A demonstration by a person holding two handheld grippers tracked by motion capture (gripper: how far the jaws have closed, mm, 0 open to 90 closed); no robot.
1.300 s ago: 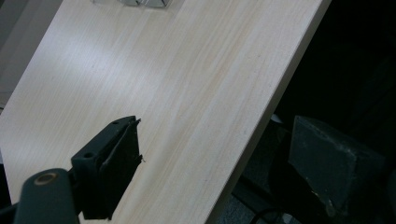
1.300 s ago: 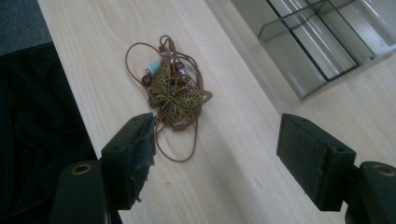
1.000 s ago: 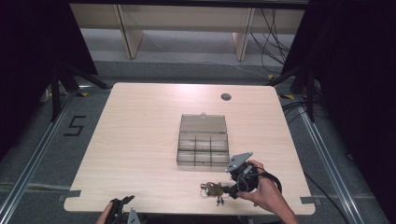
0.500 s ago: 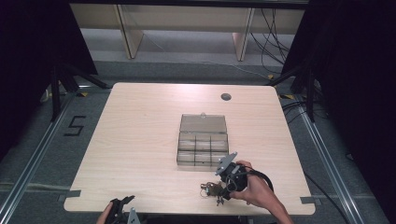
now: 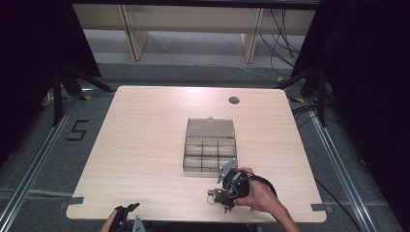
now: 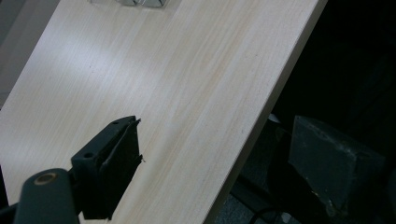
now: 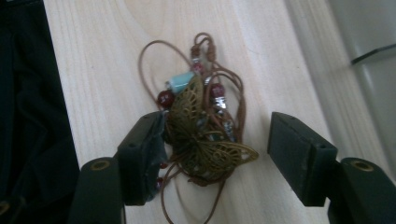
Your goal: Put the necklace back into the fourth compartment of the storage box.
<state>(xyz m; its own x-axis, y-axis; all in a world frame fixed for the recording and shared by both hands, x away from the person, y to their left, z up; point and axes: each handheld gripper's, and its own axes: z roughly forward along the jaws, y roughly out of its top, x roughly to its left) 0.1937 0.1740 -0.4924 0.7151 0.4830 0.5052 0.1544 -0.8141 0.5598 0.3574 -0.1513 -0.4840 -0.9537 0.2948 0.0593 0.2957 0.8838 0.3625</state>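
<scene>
Jaws of the right gripper (image 7: 212, 154) stand spread wide on either side of a tangled necklace (image 7: 201, 116), not closed on it; in the right gripper view one pad is at the bundle's edge, while the other is clear of it. The necklace is a brown cord with dark red beads, one pale blue bead and a brass filigree butterfly pendant (image 7: 205, 140), heaped on the pale wooden bench (image 7: 102, 56) close to its near edge. In the high view the right hand (image 5: 258, 195) holds the right gripper (image 5: 227, 191) over that heap (image 5: 215, 195) at the bench's near right part, a black cable looping behind the hand.

At the near edge further left, the left gripper (image 5: 126, 212) just reaches the bench (image 5: 135, 145) from below. In the left gripper view its jaws are parted with nothing between them: one pad hangs above the wood, the other beyond the bench edge over dark floor.

Just past the right gripper lies a clear plastic compartment box (image 5: 209, 152), its lid (image 5: 211, 128) swung open and lying flat on the far side. The divided cells are hard to read from above; I cannot tell what is in them. Farther off, near the far edge, a round dark cable hole (image 5: 234, 100) sits in the bench.
</scene>
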